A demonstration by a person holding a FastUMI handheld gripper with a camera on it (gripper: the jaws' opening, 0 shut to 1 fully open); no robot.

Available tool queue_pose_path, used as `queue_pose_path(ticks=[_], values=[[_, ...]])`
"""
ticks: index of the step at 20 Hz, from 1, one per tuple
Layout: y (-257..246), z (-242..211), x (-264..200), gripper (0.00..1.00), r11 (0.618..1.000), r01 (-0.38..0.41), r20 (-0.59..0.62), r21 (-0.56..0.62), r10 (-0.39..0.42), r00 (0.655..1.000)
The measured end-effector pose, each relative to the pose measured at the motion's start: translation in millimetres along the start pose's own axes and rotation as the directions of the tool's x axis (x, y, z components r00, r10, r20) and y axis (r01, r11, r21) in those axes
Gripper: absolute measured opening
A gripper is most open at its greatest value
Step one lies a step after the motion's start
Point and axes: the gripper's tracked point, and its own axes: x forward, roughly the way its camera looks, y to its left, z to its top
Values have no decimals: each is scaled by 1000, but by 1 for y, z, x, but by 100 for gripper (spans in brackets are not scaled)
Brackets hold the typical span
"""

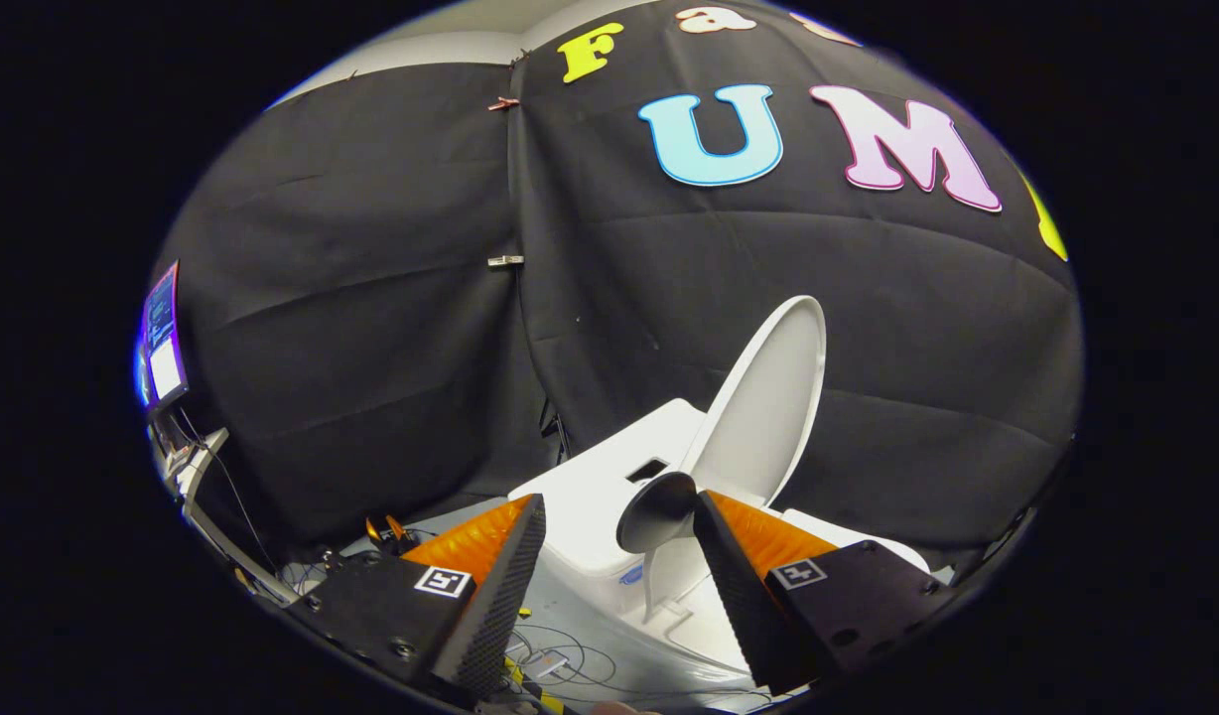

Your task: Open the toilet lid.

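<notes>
The toilet lid (pixel 768 397) stands raised, nearly upright, just beyond the gripper (pixel 619 521) and a little to the right, above the white toilet body (pixel 595 487). The fingers are spread apart and hold nothing — the right fingertip (pixel 714 526) sits just beside the lid's lower part. The lid looks like stiff, smooth, light plastic — likely slippery, best taken at its thin free rim, though I judge it already open.
</notes>
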Motion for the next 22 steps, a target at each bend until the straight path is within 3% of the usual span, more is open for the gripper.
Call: queue_pose_path(ticks=[2,11,16,22], values=[[6,-1,8,100,1000,-3,9,-24,4,1000],[6,-11,49,100,959,44,112,-280,-12,994],[10,-9,57,100,949,26,145,-315,21,989],[28,47,34,99,928,32,270,-372,75,960]])
